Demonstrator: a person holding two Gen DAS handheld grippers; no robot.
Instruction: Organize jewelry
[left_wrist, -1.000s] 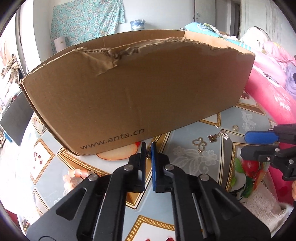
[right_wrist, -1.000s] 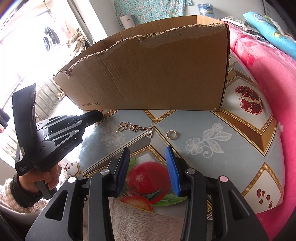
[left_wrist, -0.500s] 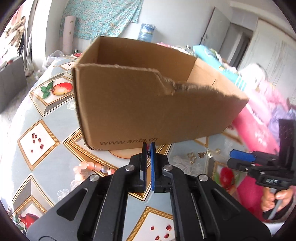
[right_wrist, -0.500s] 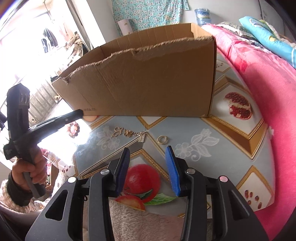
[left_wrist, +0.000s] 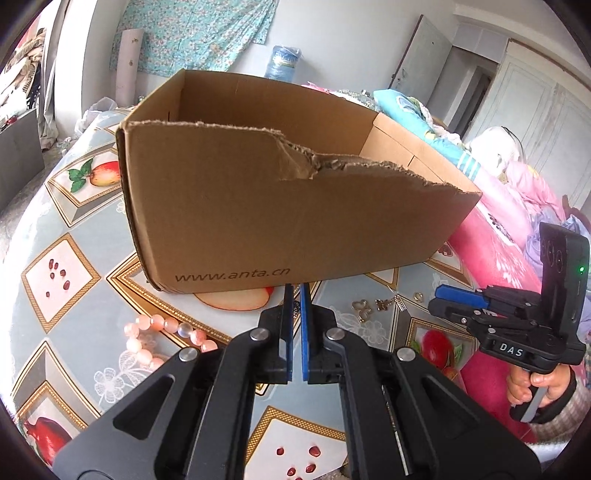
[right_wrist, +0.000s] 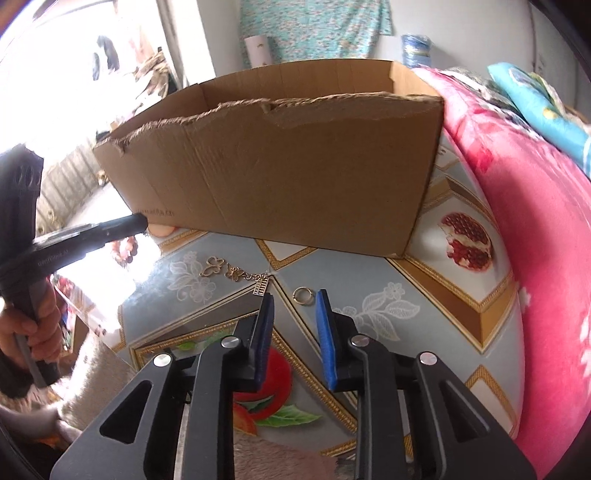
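Observation:
An open cardboard box stands on the patterned table; it also shows in the right wrist view. A gold butterfly chain and a small gold ring lie on the table in front of the box. A pink bead bracelet lies left of my left gripper. The left gripper is raised before the box wall, jaws nearly together; something thin may hang between them. My right gripper is open and empty, just short of the ring.
The table has a fruit-patterned cloth. Pink bedding rises along its right side. A fluffy pink cloth lies at the near edge under the right gripper.
The left gripper has risen and drawn back left, so the box's inside shows. The right gripper has moved forward toward the ring and narrowed slightly.

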